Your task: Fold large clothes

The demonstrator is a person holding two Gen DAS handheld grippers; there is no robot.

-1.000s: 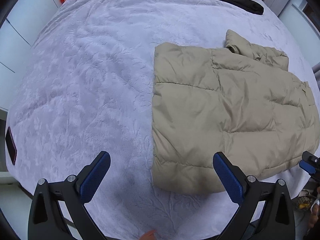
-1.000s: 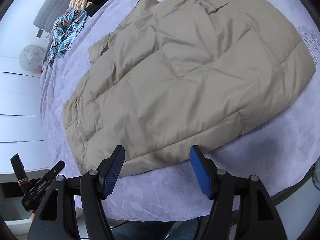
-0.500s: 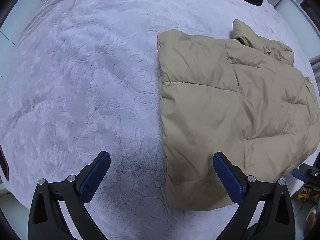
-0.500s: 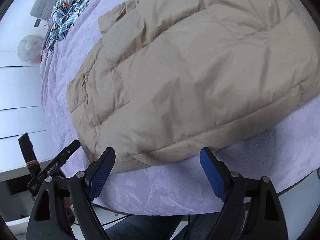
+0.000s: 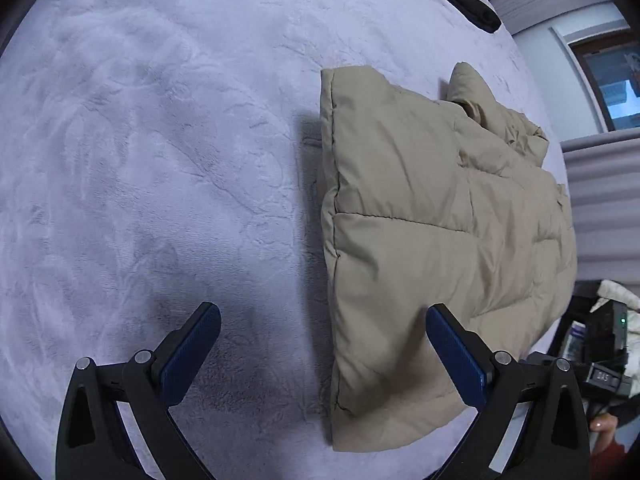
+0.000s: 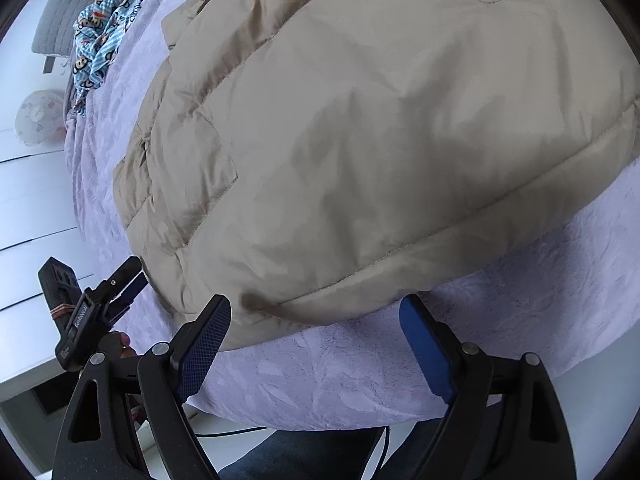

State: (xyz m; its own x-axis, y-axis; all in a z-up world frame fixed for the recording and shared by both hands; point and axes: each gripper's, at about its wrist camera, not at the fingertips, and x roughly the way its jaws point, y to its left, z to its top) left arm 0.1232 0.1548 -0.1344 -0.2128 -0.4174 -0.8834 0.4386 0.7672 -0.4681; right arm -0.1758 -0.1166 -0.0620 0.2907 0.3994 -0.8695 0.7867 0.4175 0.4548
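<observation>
Two handheld grippers are hovering over a bed covered by a lilac plush blanket (image 5: 160,160), with a beige puffer jacket (image 5: 420,220) lying folded on it.

The left gripper (image 5: 324,344) is standing with its jaws wide apart, holding nothing. Its blue-padded fingers (image 5: 192,356) are straddling the jacket's near corner: one finger is sitting over bare blanket, the other over the beige fabric. Whether either pad is touching the cloth cannot be told.

The right gripper (image 6: 316,340) is also spread wide and gripping nothing. Its fingers (image 6: 204,344) are poised at the jacket's (image 6: 380,120) stitched bottom edge, where that edge is running close to the side of the bed. The left-hand pad is overlapping the hem in this view; contact cannot be judged.

The jacket is resting flat on the right portion of the bed in the left wrist view, quilted panels facing up, with a bunched part sticking up at its far end.

Farther away, a blue monkey-print garment (image 6: 100,32) is lying crumpled on the blanket, and a black garment (image 5: 468,4) is lying near the bed's far edge. The left gripper (image 6: 96,312) is showing at the lower left of the right wrist view.
</observation>
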